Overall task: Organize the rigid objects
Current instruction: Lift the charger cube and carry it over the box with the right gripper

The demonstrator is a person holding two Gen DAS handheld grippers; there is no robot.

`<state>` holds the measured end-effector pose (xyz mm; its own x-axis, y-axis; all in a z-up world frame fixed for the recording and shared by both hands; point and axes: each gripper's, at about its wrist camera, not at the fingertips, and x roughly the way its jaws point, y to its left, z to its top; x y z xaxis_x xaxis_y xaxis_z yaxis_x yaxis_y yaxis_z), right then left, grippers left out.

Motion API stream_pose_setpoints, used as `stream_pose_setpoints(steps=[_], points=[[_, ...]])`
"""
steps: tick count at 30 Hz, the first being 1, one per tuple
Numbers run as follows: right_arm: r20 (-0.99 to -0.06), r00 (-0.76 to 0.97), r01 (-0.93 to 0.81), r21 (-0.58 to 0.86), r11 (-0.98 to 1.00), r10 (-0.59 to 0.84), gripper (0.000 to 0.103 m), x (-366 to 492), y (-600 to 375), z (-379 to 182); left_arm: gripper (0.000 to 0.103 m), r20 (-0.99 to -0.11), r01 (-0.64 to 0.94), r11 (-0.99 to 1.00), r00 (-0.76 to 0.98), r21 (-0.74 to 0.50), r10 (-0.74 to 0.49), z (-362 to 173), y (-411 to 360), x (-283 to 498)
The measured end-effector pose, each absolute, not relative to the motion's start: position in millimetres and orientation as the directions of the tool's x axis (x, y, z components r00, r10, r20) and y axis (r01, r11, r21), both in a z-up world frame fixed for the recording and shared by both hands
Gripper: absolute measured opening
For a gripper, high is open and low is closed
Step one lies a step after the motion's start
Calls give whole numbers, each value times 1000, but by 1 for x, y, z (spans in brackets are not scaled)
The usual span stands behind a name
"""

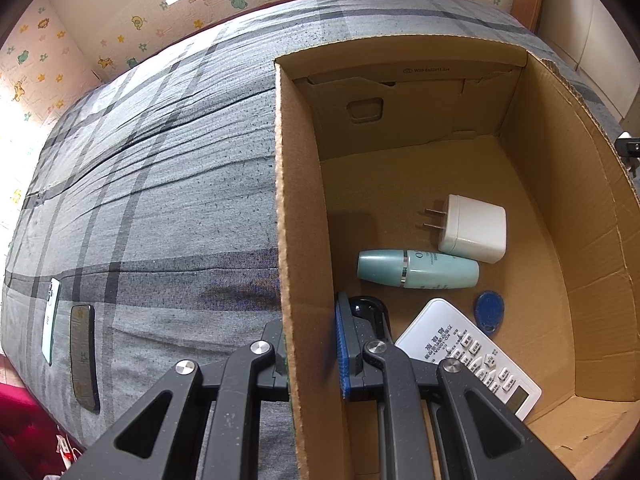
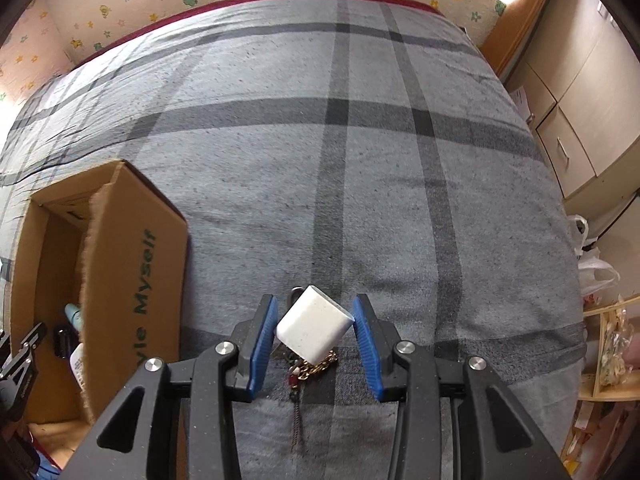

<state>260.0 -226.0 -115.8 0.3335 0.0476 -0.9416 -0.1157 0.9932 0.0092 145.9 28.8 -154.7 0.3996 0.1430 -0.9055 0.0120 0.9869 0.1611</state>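
Observation:
My right gripper (image 2: 314,330) is shut on a small white block (image 2: 312,332), a charger-like cube held tilted between the blue pads above the grey plaid bed. Under it a gold chain with charms (image 2: 316,364) lies on the blanket; I cannot tell if they are joined. My left gripper (image 1: 310,332) is shut on the left wall of the open cardboard box (image 1: 288,200). Inside the box lie a white plug charger (image 1: 474,228), a teal bottle (image 1: 416,270), a blue oval tag (image 1: 490,310) and a white remote (image 1: 468,354). The box (image 2: 132,264) stands left of my right gripper.
Two phones, one white (image 1: 51,320) and one dark (image 1: 84,356), lie on the bed left of the box. The bed (image 2: 360,160) stretches far ahead. Cabinets (image 2: 580,120), a plastic bag (image 2: 592,264) and a wooden shelf (image 2: 608,344) stand past its right edge.

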Motion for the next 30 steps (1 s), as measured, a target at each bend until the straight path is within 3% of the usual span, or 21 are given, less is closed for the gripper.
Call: stream_pose_setpoints(steps=[30], points=[[-911, 390, -282, 21, 959, 135, 41, 209, -136, -45, 16, -907, 10, 989, 401, 144, 128, -156, 35, 145]])
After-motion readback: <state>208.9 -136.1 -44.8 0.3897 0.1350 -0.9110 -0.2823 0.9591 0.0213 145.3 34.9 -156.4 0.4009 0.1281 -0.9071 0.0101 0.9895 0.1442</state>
